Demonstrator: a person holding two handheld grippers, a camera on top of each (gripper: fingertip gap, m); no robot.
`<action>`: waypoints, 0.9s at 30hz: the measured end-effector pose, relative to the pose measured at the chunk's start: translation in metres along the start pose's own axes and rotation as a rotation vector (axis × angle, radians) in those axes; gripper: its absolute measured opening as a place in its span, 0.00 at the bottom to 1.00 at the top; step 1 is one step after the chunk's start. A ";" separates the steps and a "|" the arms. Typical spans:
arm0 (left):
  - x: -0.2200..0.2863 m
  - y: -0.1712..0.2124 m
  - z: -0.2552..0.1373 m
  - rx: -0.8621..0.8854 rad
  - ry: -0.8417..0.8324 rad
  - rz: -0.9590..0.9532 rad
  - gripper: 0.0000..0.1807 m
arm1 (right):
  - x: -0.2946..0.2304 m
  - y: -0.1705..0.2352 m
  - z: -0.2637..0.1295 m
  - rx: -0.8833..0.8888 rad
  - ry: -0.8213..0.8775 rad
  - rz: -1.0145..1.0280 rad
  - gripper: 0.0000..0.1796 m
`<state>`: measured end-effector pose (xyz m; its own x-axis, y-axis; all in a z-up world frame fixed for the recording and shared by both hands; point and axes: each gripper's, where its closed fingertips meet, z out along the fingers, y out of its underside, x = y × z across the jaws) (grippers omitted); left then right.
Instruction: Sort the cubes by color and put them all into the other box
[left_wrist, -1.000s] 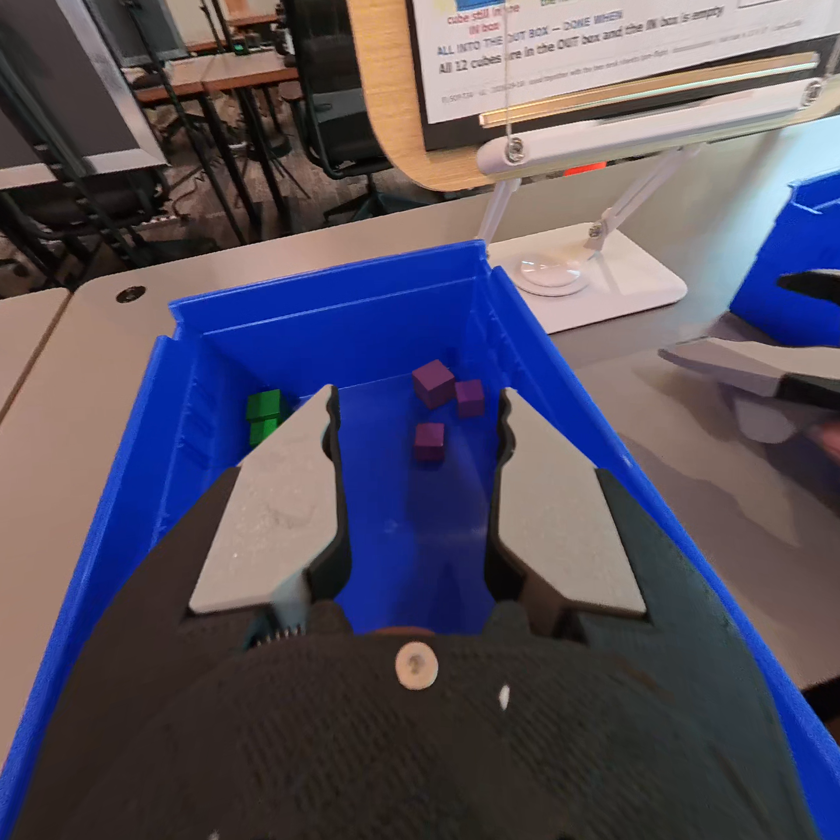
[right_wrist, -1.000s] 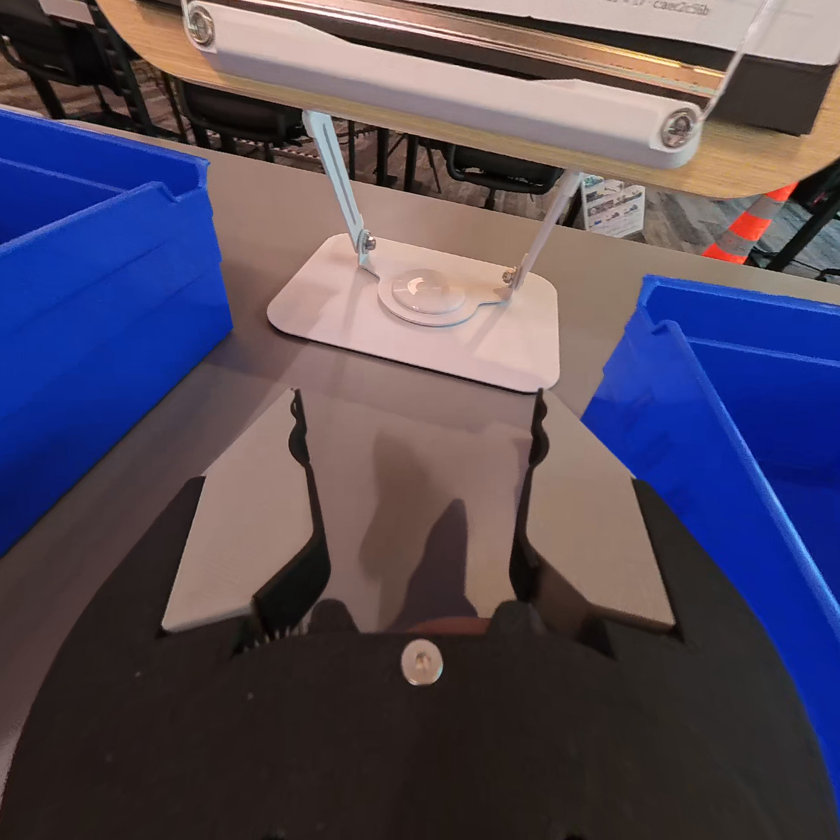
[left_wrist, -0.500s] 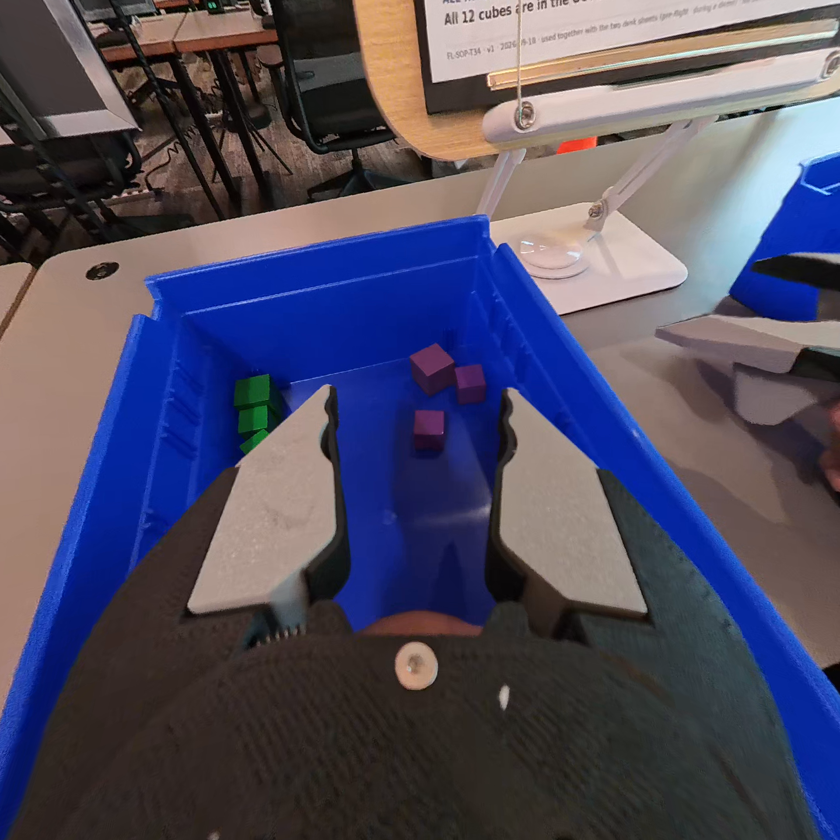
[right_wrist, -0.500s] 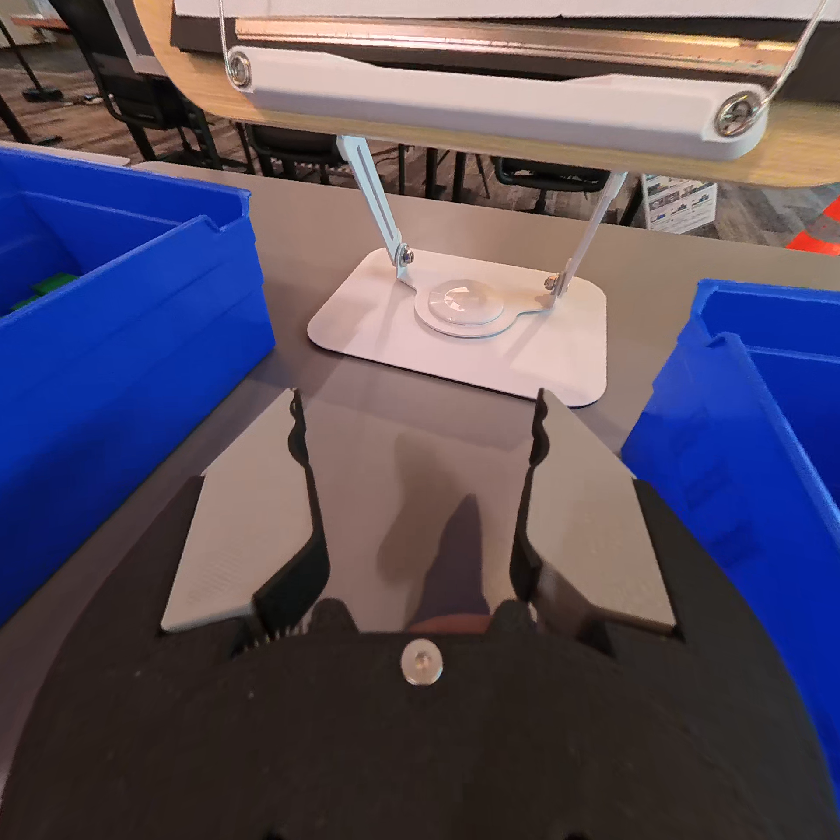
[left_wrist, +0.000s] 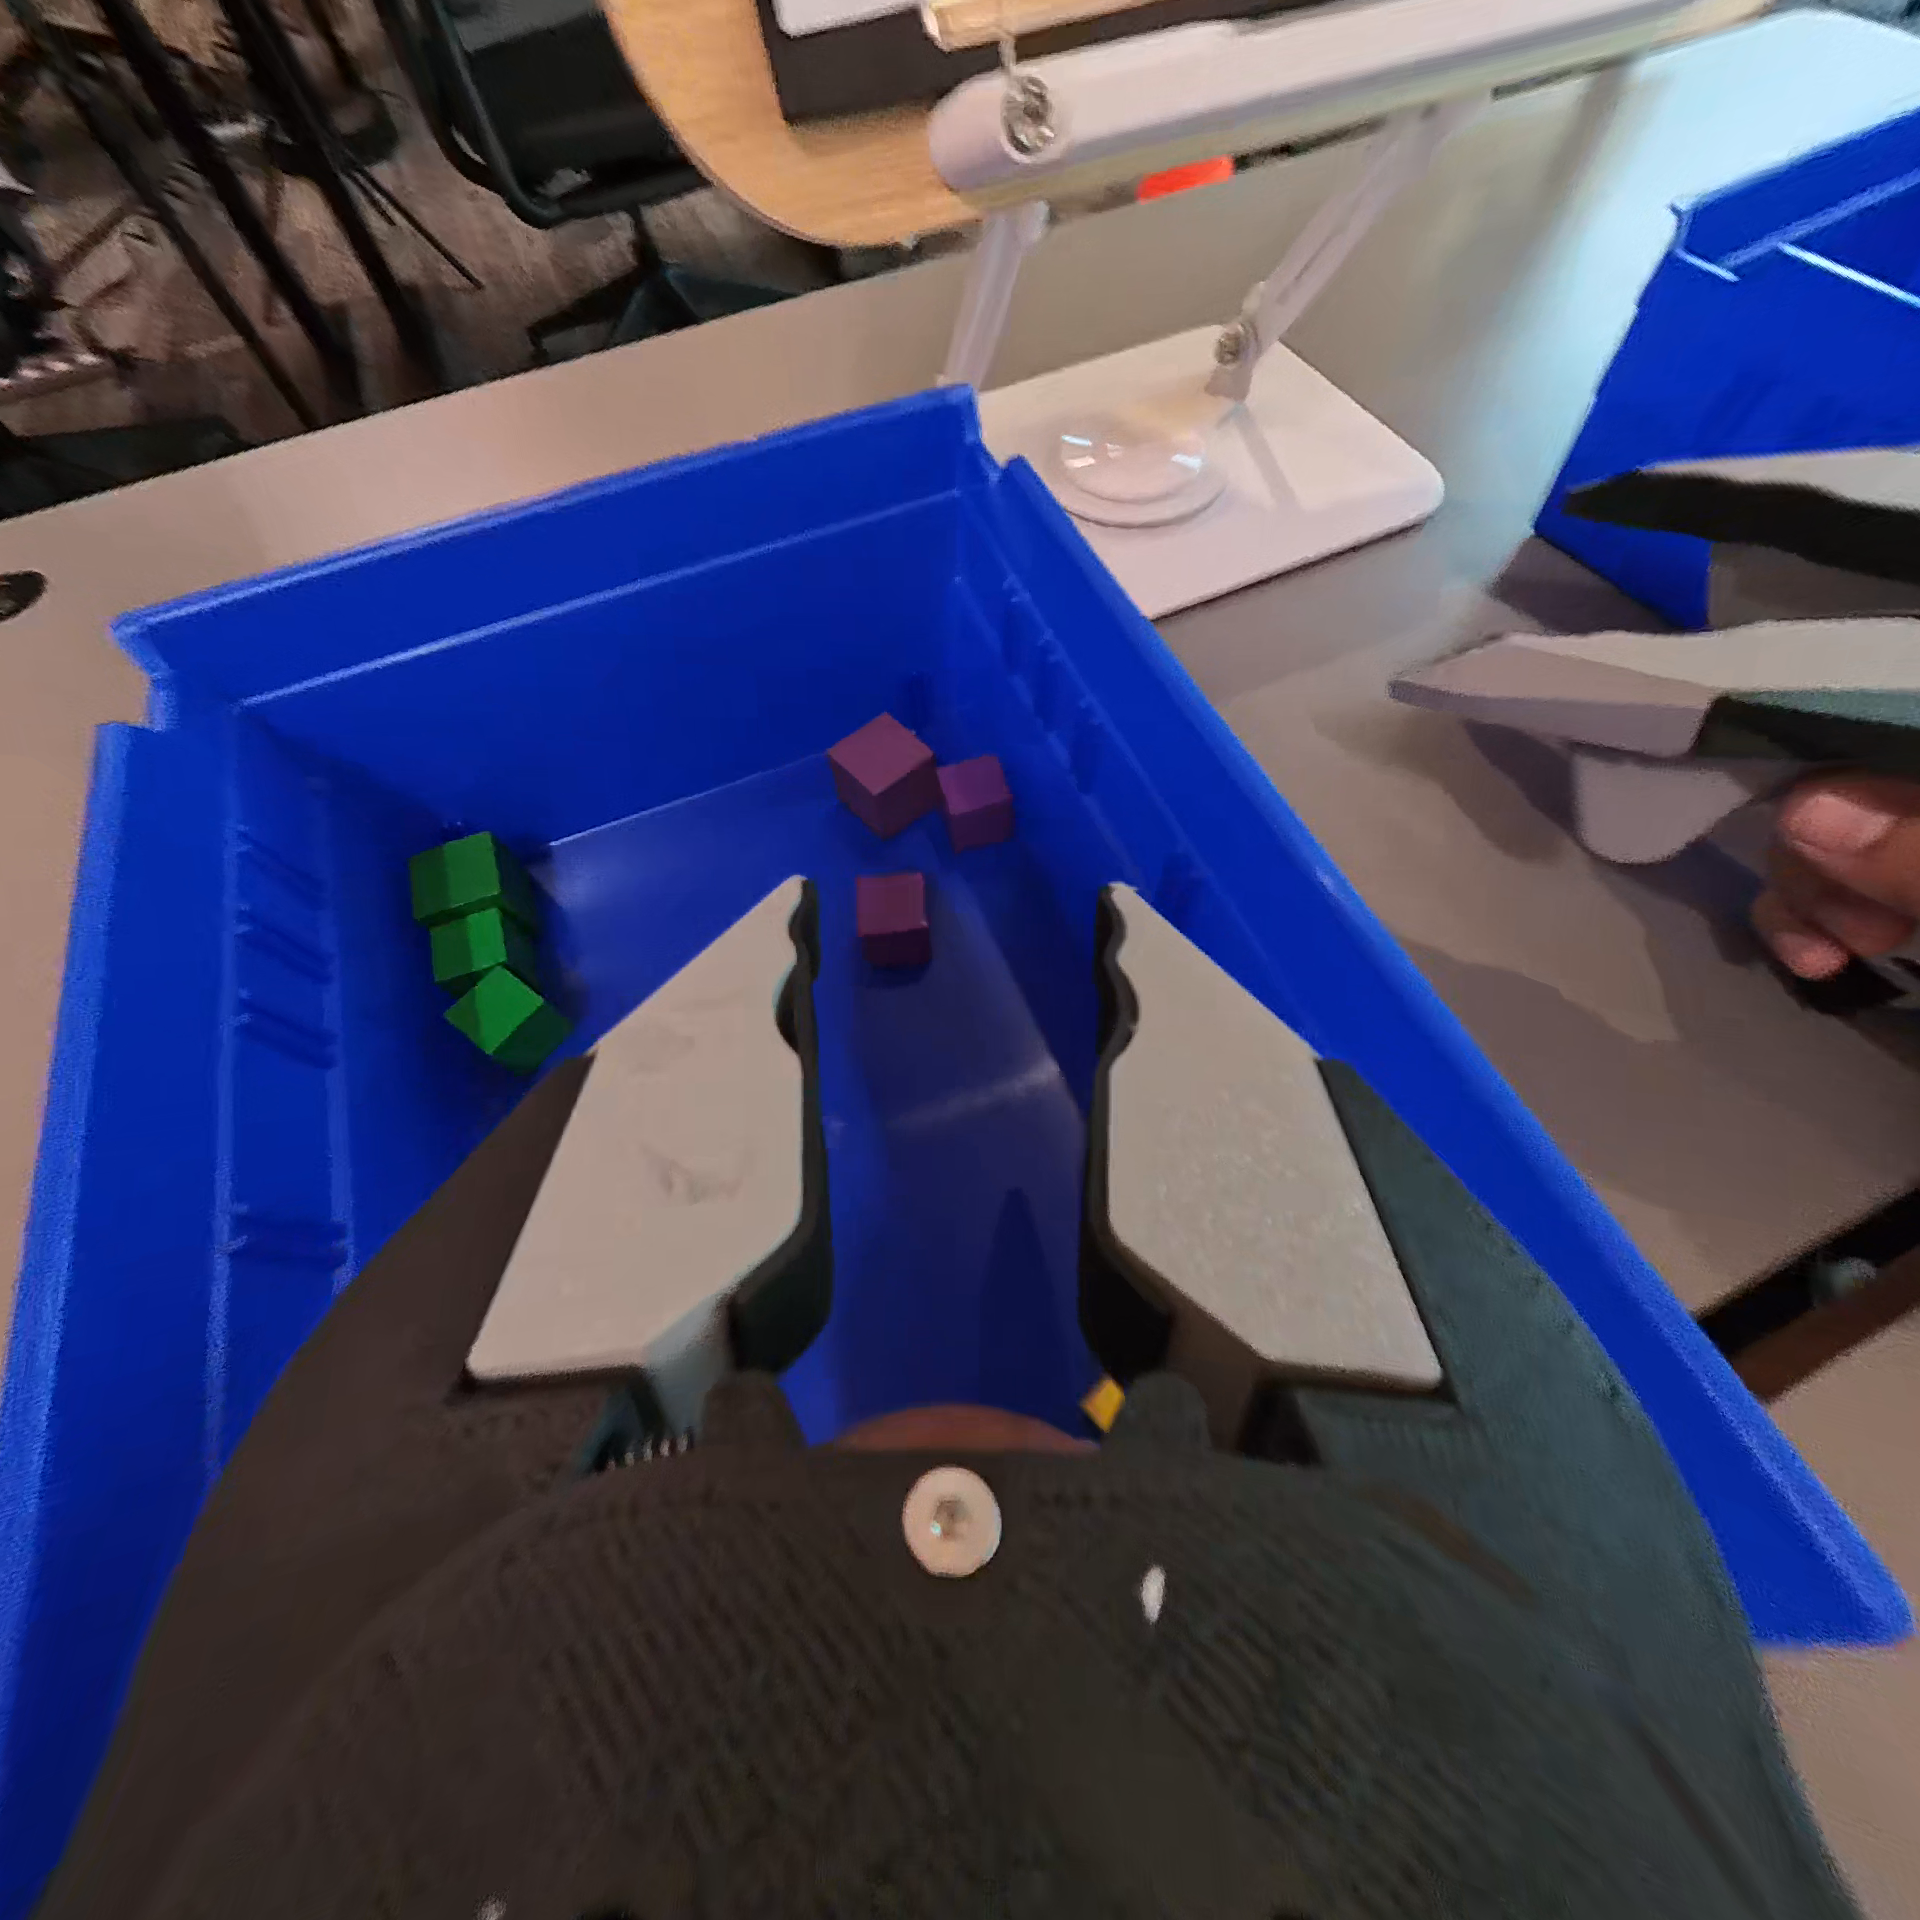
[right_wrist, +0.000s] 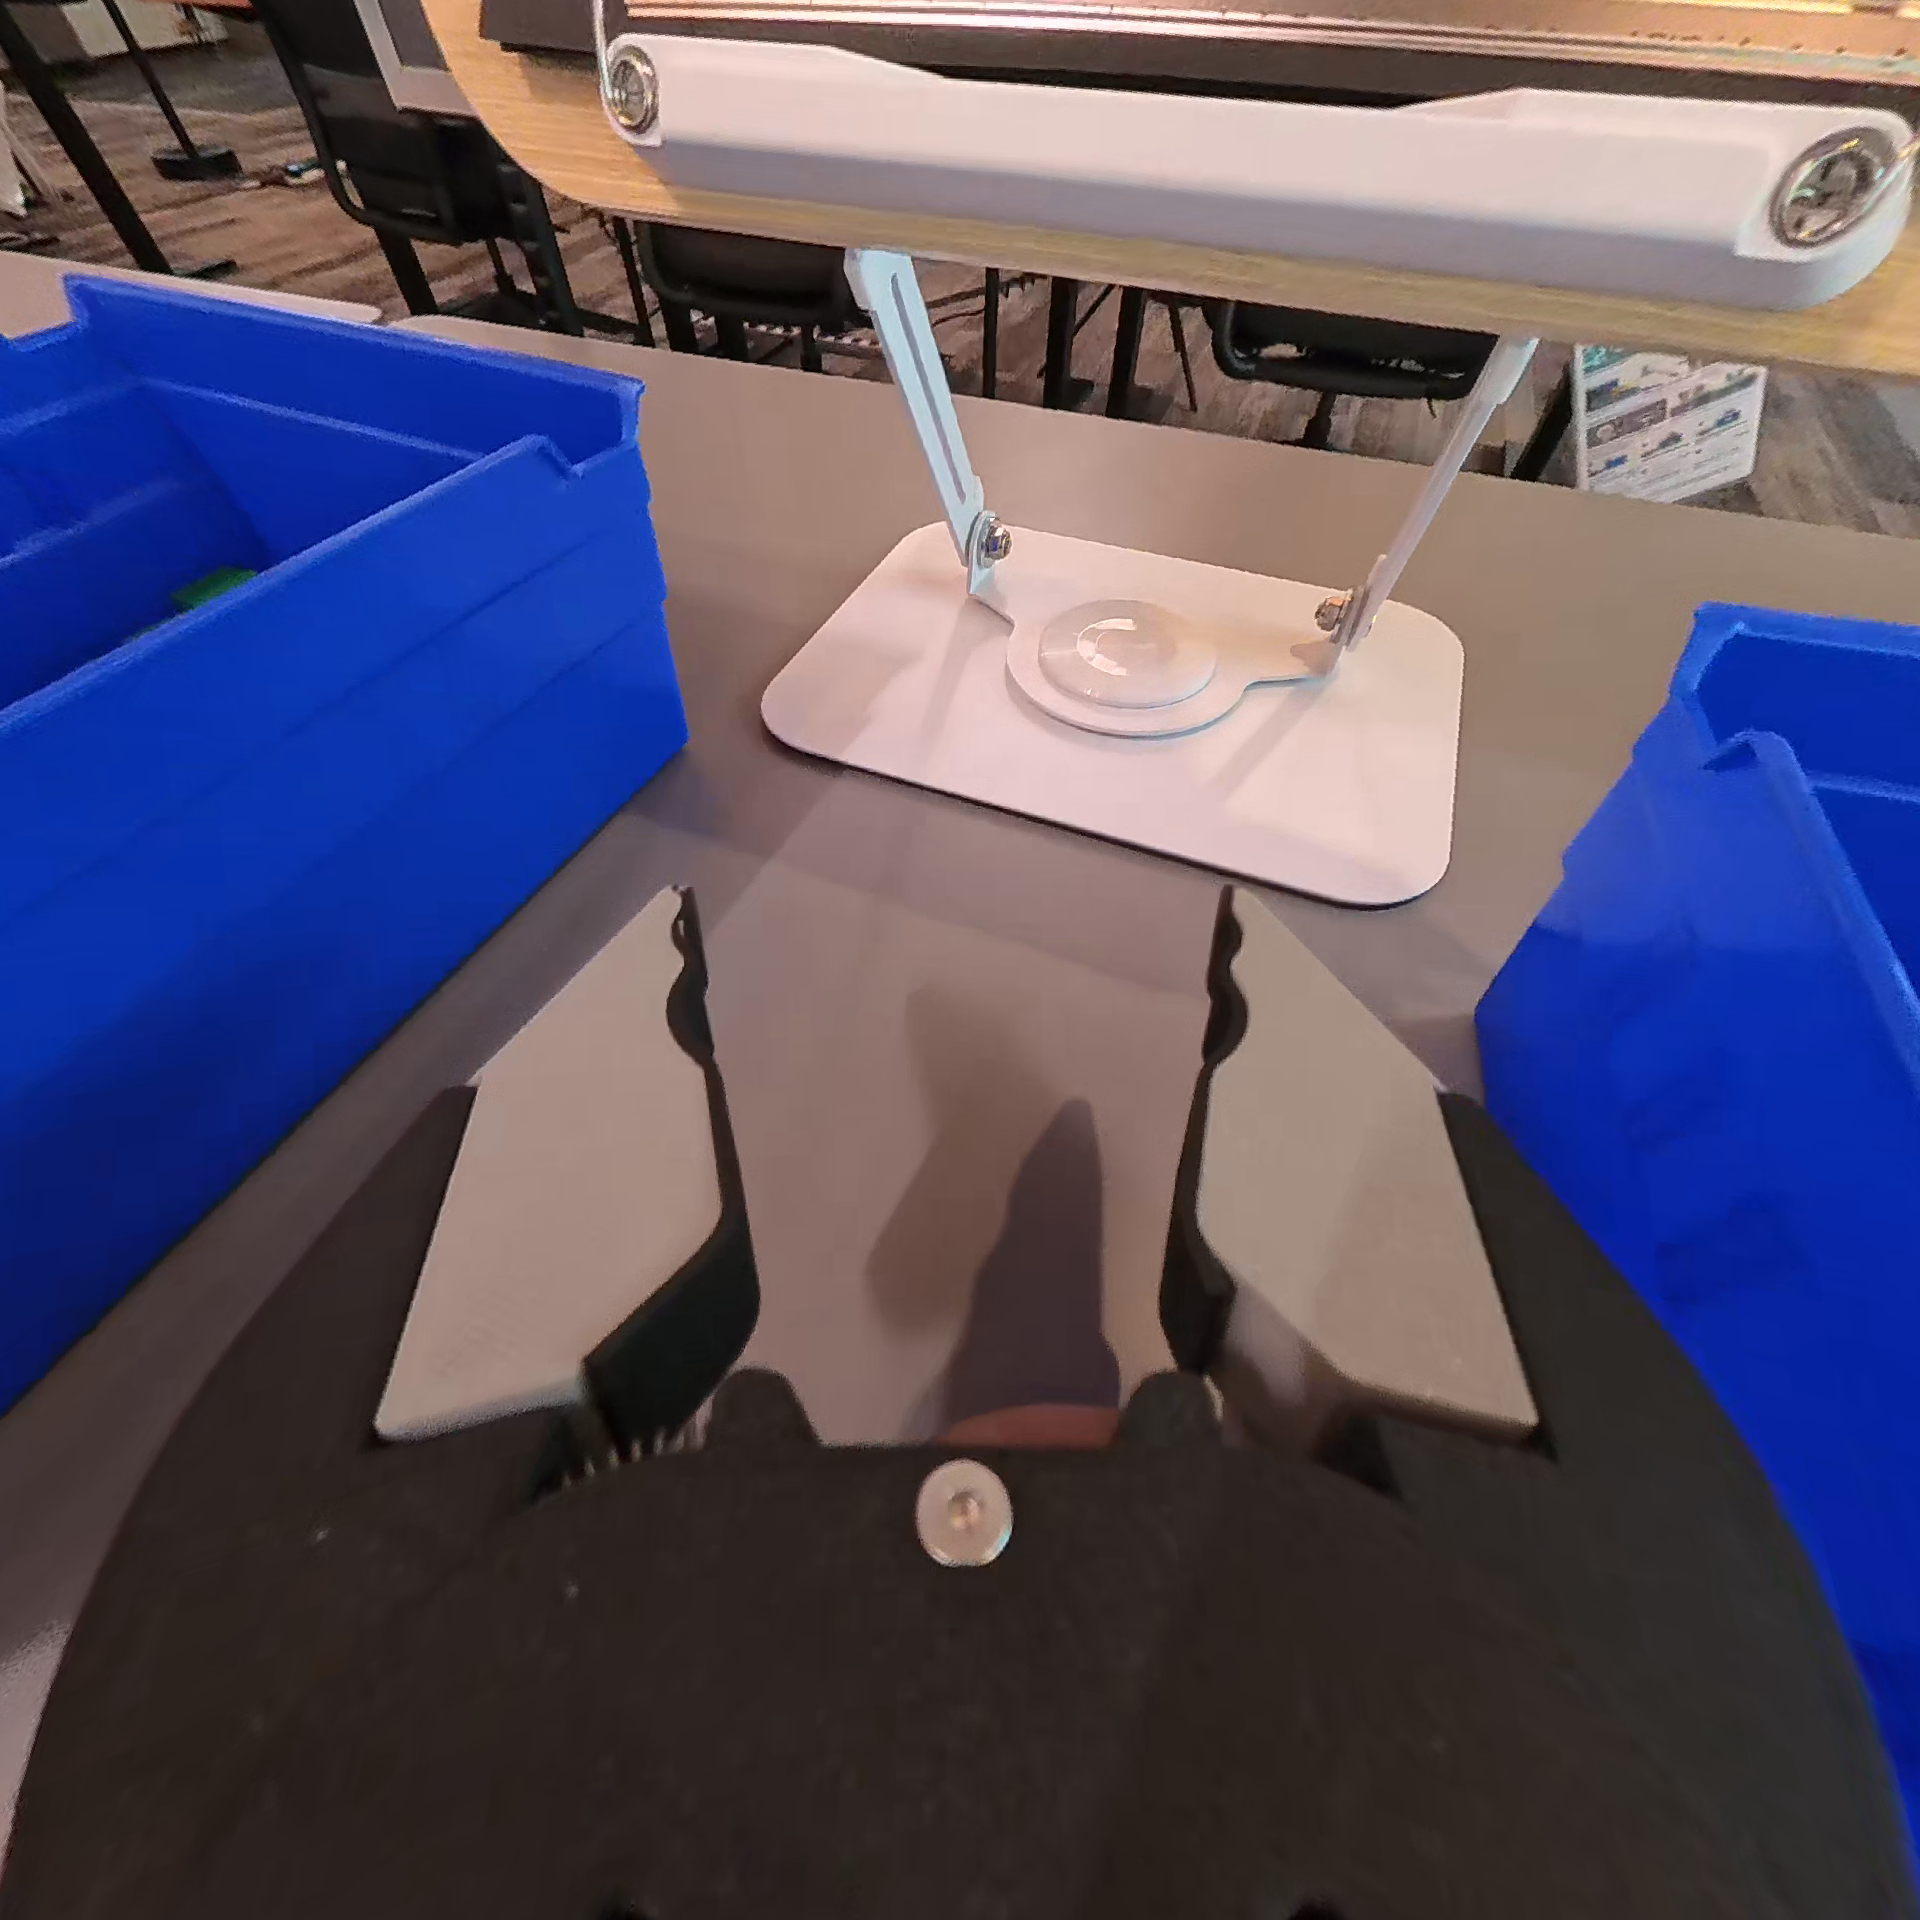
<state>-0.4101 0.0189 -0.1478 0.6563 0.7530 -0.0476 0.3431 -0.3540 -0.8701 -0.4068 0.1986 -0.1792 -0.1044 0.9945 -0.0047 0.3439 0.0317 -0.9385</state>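
Left gripper (left_wrist: 954, 914) and right gripper (right_wrist: 951, 920) both hold jaws apart, empty.

Office or lab (desks (right_wrist: 312, 125), chairs (right_wrist: 1340, 353) behind).

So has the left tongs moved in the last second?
Yes. The left tongs pulled back toward the near end of the blue bin; three green cubes now show fully.

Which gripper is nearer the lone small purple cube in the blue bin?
Left. The left gripper hangs open over the blue plastic bin, the purple cube between its fingertips; the right gripper is open over the bare table outside.
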 end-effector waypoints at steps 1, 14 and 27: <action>0.006 0.003 -0.001 -0.023 0.034 0.012 0.27 | -0.001 0.001 -0.001 -0.005 -0.002 0.003 0.53; 0.049 0.078 -0.002 -0.434 0.286 0.187 0.20 | -0.008 0.001 -0.001 -0.003 -0.009 -0.024 0.52; 0.053 0.081 -0.002 -0.463 0.335 0.097 0.22 | -0.017 -0.001 -0.001 0.004 -0.036 -0.040 0.52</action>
<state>-0.3460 0.0288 -0.2199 0.8503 0.5153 0.1073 0.4798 -0.6751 -0.5604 -0.4042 0.1817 -0.1779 -0.1515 0.9882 0.0208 0.3349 0.0711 -0.9396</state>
